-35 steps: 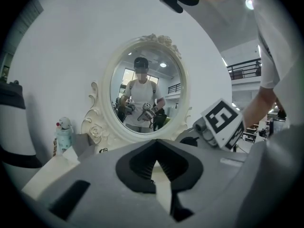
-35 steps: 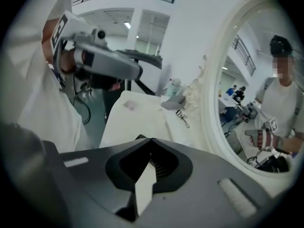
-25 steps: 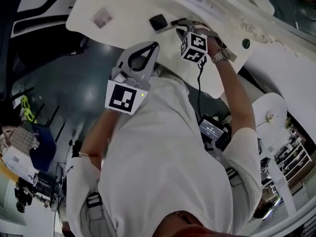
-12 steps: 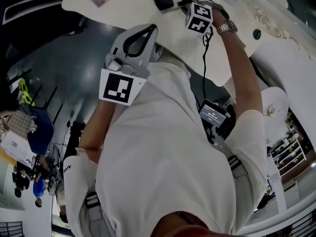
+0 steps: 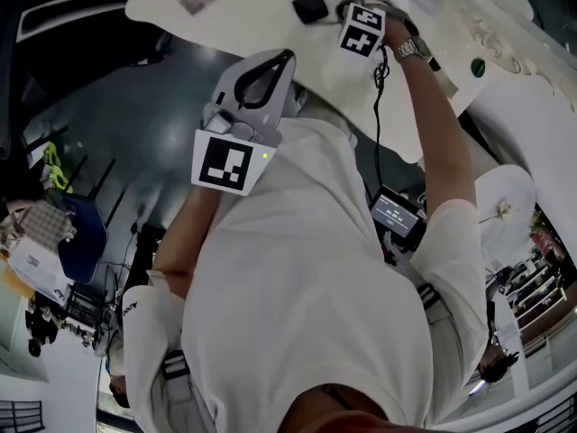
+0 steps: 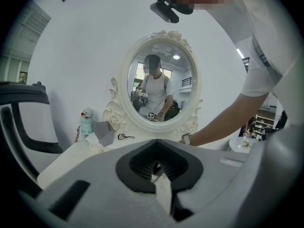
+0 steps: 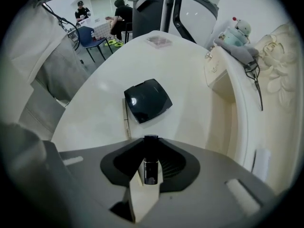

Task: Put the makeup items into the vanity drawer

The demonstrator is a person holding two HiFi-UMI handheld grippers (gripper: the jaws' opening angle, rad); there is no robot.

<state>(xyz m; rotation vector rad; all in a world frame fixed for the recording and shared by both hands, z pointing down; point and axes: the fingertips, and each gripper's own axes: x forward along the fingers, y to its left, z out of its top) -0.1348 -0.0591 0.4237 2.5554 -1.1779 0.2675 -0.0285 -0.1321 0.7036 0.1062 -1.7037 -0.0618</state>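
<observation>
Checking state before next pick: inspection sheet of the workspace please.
Surface: white vanity top, glossy.
Job's things: black compact on the top; lipstick tube between the jaws of the right gripper; eyelash curler by the mirror.
Clutter: capped bottle beside the mirror.
Grippers: left gripper shut, empty; right gripper's jaws have just been closing, snug on the tube.
Cables: black cable down from the right gripper.
Surroundings: office chair, people seated beyond.

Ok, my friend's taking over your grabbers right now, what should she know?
Left gripper: shut, empty, held by the chest.
Right gripper: above the vanity top, fingers just closing round a small dark tube; grip unclear.
Black compact lies on the top beyond it; eyelash curler on the raised shelf.
Done: no item seen in a drawer.
Left: stow them all.
</observation>
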